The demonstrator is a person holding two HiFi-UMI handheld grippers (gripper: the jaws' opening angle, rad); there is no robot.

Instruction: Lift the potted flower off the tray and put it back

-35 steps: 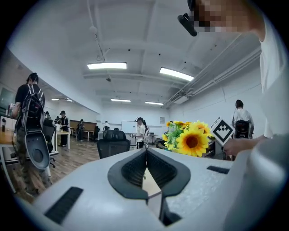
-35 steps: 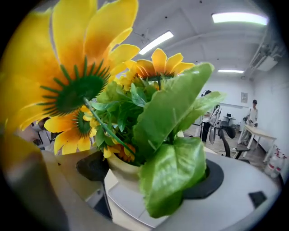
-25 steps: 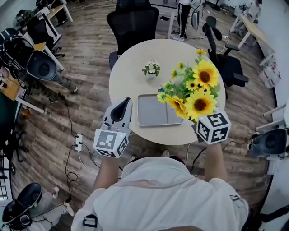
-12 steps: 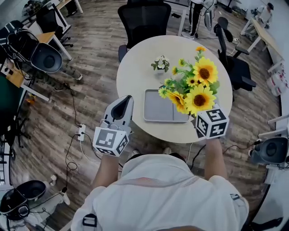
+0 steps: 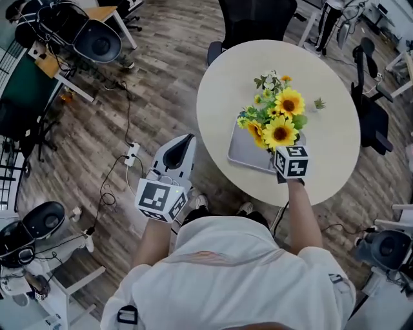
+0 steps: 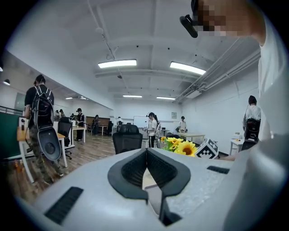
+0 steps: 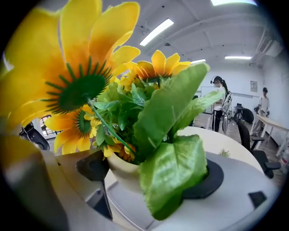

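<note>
A potted flower [image 5: 277, 122] with yellow sunflowers and green leaves sits over the right part of the grey tray [image 5: 244, 149] on the round table. My right gripper [image 5: 284, 145] reaches in from the near side, mostly hidden under the blooms. In the right gripper view its jaws stand on either side of the cream pot [image 7: 121, 168], shut on it. I cannot tell whether the pot rests on the tray. My left gripper [image 5: 183, 139] hangs off the table's left edge over the floor, shut and holding nothing [image 6: 146, 152].
A small white-flowered plant [image 5: 270, 82] stands behind the sunflowers, and a tiny green sprig [image 5: 319, 103] lies to the right. Black office chairs [image 5: 255, 19] ring the round table [image 5: 219, 97]. Cables and a power strip [image 5: 132, 155] lie on the wooden floor at left.
My right gripper has carried the potted flower forward and left, from beside the tray's right edge to over the tray. The left gripper stays beside the table.
</note>
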